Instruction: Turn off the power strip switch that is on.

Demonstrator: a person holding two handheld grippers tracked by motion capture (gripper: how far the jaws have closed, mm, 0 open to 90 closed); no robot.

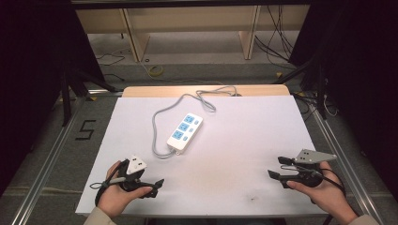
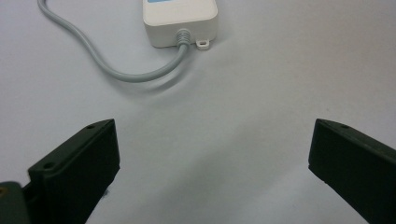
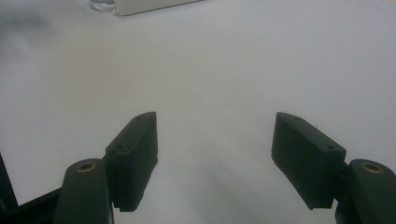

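Observation:
A white power strip (image 1: pixel 185 132) with blue sockets lies at the middle of the white table top (image 1: pixel 234 154), set diagonally. Its grey cable (image 1: pixel 155 126) loops from the near end round to the back edge. My left gripper (image 1: pixel 151 176), held in a hand at the front left, is open with nothing between its jaws. In the left gripper view the strip's near end (image 2: pixel 180 18) and cable (image 2: pixel 116 70) lie ahead of that gripper (image 2: pixel 212 154). My right gripper (image 1: pixel 275 167) at the front right is open and empty, pointing left. The strip's edge (image 3: pixel 149 4) lies far beyond it (image 3: pixel 215 144).
A wooden edge (image 1: pixel 202 90) runs along the back of the table. Metal frame rails (image 1: pixel 51 154) flank both sides. A "5" mark (image 1: pixel 85 130) is on the floor at left. Wooden shelving (image 1: pixel 187 33) and loose cables (image 1: pixel 277 42) lie behind.

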